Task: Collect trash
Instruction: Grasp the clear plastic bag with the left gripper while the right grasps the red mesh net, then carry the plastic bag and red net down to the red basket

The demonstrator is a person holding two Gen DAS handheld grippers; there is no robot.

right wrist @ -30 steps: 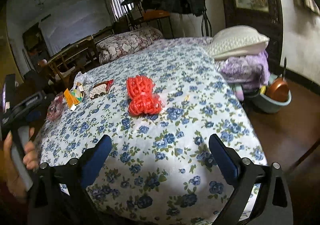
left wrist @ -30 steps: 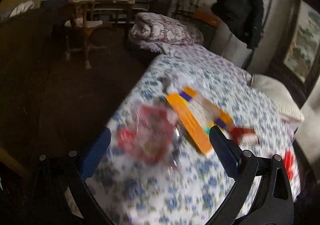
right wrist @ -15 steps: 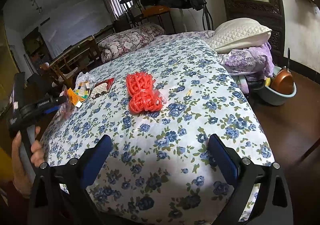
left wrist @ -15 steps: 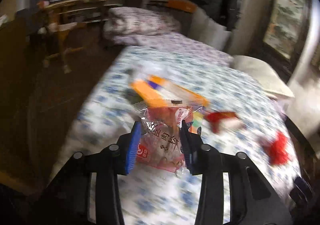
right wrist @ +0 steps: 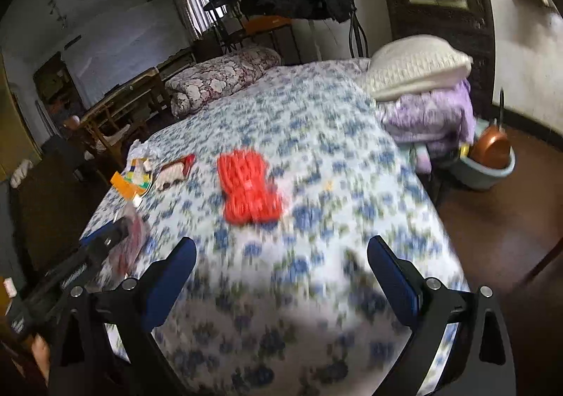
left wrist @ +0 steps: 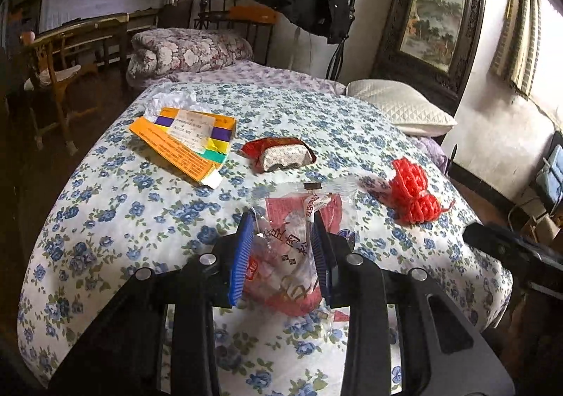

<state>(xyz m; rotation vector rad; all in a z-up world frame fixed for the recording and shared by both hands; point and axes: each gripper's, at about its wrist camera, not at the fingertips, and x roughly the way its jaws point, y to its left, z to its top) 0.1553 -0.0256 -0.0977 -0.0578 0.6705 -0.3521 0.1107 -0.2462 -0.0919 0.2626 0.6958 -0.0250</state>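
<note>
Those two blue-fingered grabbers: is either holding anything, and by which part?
The left gripper pinches a clear-and-red snack wrapper across its middle. The right gripper is open, holding nothing.

The snack wrapper (left wrist: 299,244) is glossy, crinkled clear plastic. The bedspread (left wrist: 140,206) is matt printed cloth. The box (left wrist: 183,139) is smooth card. The net (left wrist: 415,192) is shiny plastic mesh.

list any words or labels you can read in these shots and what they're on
"肉" in dark print on the clear and red plastic snack wrapper; the characters around it are creased and partly hidden.
White label on the flattened orange, purple and yellow cardboard box: printed lines too small to read.
Red and white patterned packet: no readable text.
</note>
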